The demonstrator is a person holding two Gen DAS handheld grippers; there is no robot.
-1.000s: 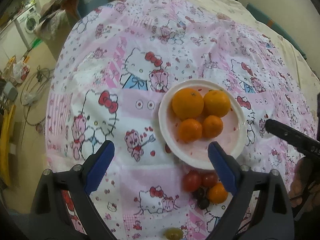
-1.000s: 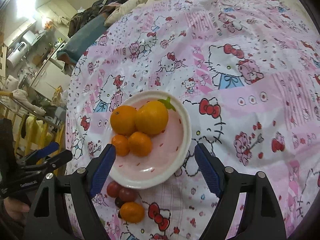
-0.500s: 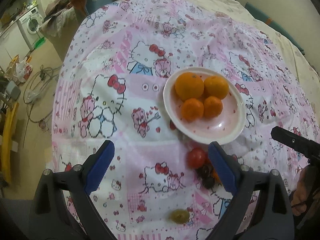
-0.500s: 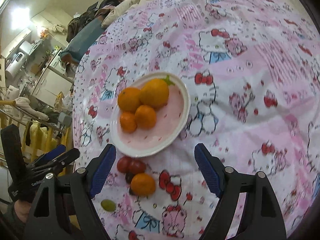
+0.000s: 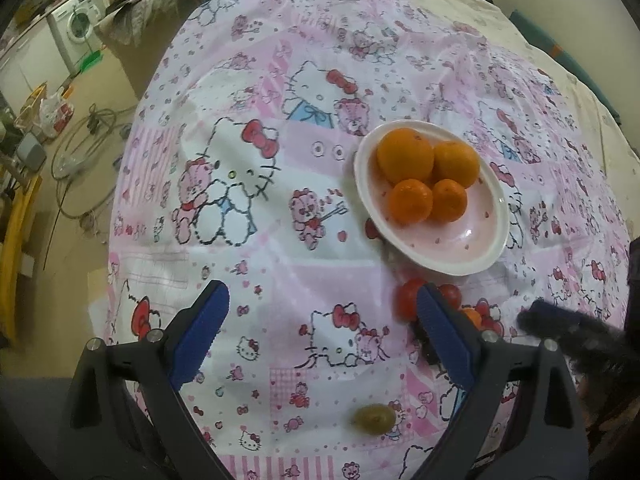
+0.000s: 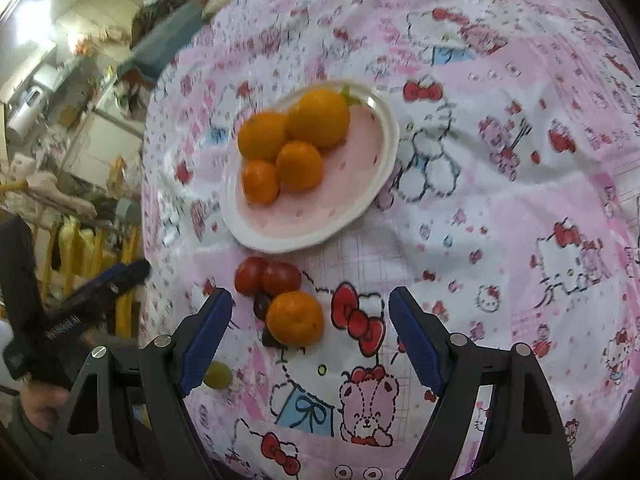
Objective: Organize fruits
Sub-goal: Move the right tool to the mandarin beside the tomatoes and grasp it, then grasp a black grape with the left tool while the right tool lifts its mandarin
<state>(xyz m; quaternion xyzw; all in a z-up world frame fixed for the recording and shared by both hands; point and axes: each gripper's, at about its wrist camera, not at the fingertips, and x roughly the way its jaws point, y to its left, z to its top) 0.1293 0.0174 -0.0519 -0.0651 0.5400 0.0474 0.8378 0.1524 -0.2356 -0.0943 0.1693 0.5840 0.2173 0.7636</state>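
The right wrist view shows the loose cluster plainly — two red tomatoes (image 6: 267, 276), a dark grape (image 6: 262, 304) and a small orange (image 6: 295, 317) at lower centre, just below the plate (image 6: 384, 148) holding four oranges (image 6: 294, 146). In the left wrist view the left gripper (image 5: 322, 322) hides most of that cluster behind one finger. Both it and the right gripper (image 6: 310, 332) stand wide apart, empty (a green grape (image 5: 374, 419) lies alone, bottom centre).

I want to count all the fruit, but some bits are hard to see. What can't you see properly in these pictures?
- Dark fruit, right wrist view: mostly hidden behind the loose orange; kind unclear.
- Loose orange, left wrist view: only a sliver shows past the left tool finger.
- Green grape, right wrist view: partly covered by the right tool finger.
- Plate, right wrist view: motion-blurred.
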